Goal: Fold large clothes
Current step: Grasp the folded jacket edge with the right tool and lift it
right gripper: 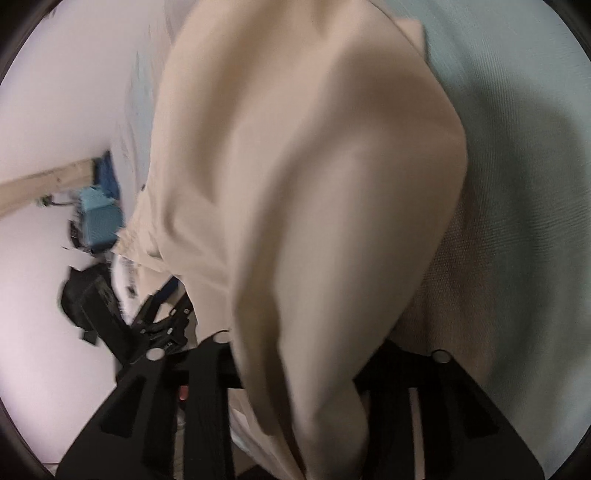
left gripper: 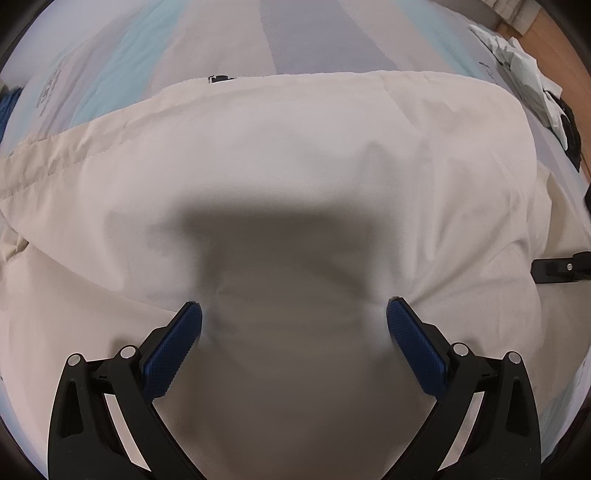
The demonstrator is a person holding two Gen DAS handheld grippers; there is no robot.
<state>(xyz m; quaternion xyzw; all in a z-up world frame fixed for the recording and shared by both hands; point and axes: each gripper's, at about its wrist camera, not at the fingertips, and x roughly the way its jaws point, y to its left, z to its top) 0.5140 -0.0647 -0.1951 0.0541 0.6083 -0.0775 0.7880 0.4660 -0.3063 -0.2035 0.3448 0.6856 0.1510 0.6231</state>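
A large cream garment lies spread over the striped bed sheet. My left gripper hovers just above the garment's near part, jaws wide open and empty, blue pads on either side of its shadow. In the right wrist view the same cream garment hangs in a lifted fold that drapes over my right gripper. The cloth runs between its black fingers, which look closed on it; the fingertips are hidden. The left gripper also shows low at the left of the right wrist view.
Crumpled white and pale green items lie at the bed's far right edge beside a wooden floor. A black gripper part pokes in at right. Blue objects and a wooden strip sit by the white wall.
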